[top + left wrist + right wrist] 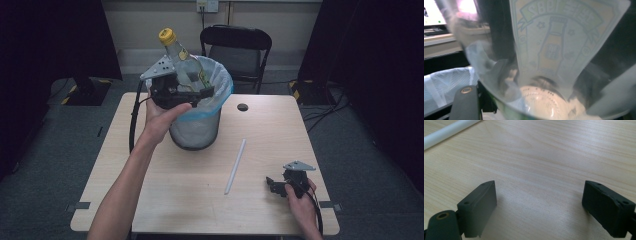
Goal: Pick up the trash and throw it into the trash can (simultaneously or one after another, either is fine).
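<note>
Bottle (181,56): clear, yellow cap, tilted, base over bin (212,107) mouth.
L gripper (192,95): clamped on bottle's lower body, above bin rim.
R gripper (273,184): jaws spread, nothing between, low on table (200,190), near edge.
Tube (235,166): white, flat on table, between bin & R gripper.
</note>
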